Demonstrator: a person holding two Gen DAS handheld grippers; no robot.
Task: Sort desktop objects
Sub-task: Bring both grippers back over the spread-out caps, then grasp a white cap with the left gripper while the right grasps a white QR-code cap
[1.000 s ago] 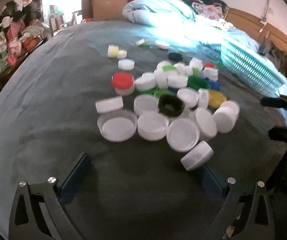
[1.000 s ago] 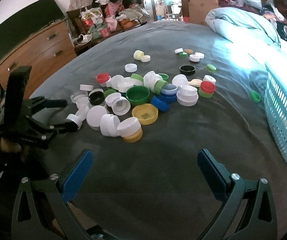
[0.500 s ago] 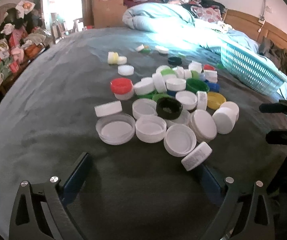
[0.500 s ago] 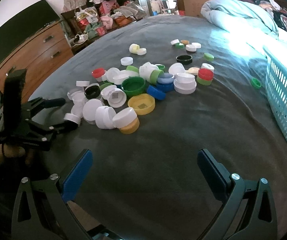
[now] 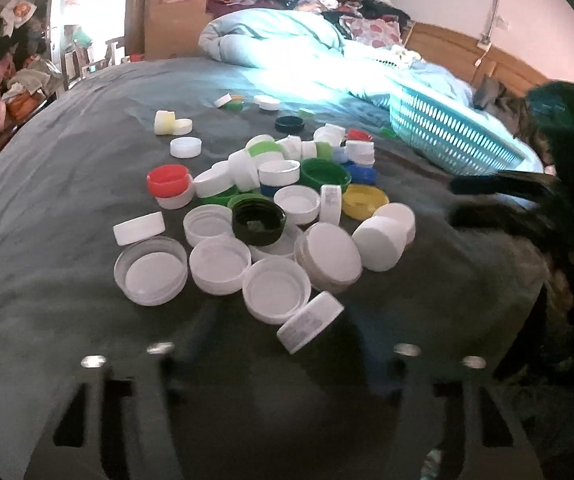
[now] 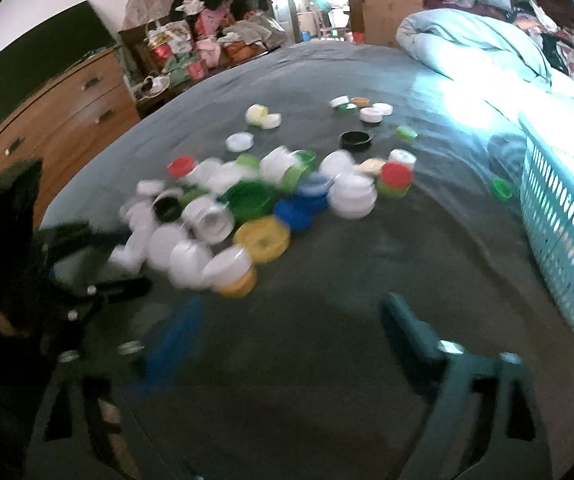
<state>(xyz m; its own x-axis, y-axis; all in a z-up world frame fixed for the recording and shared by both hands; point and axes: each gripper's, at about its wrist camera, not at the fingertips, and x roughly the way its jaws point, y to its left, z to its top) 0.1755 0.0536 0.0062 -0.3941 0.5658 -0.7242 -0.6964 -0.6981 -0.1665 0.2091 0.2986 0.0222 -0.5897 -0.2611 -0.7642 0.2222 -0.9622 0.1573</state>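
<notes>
Both sets of jaws have just been closing from wide open, with nothing between them, and the tilted white cap (image 5: 310,322) now sits nearer the left gripper (image 5: 283,364) than a second ago. Largest in the room is the grey bedspread (image 5: 67,184), with a teal basket (image 5: 451,136) on it beyond and to the right of the heap. That heap of caps (image 5: 275,216) sprawls mid-bed: mostly white, with red, green, blue, yellow and black ones mixed in, and a few strays lie beyond it. Just this side of the heap, the left gripper is part-closed and empty, its blurred fingers flanking the tilted white cap without pressing on it. To the right of the heap, the right gripper (image 6: 287,328) stands wider, also empty, facing a yellow cap (image 6: 262,238). I judge these caps light, stiff and rather slick, apt to skid or flip on soft cloth, so a pinch across the ribbed rim looks safest.
</notes>
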